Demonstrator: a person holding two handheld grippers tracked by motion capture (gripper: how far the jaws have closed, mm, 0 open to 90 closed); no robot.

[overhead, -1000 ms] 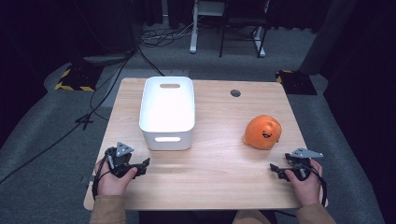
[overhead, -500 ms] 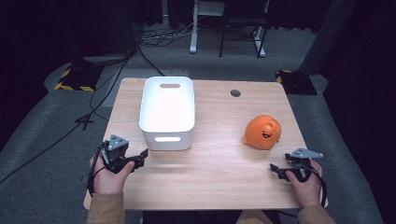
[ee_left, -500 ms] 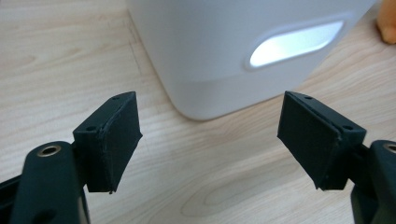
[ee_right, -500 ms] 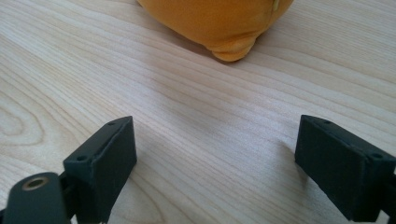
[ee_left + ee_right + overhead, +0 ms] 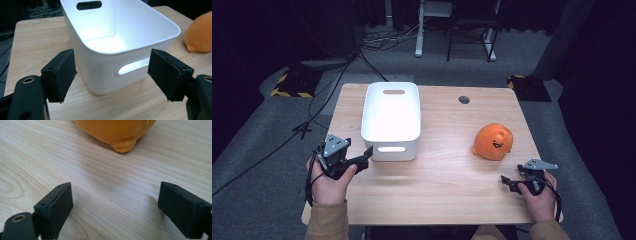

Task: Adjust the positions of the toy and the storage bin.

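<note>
White bin (image 5: 390,117) sits before my left gripper (image 5: 362,159), jaws spread wide near its corner. My right gripper (image 5: 508,181), also released, rests near the orange plush toy (image 5: 493,141).

a white plastic bin (image 5: 391,120) stands upright on the wooden table (image 5: 447,190), left of the middle, open side up and empty, with a slot handle in each short wall. an orange soft toy (image 5: 493,141), round with a small dark smiling face, lies well apart at the right.
</note>
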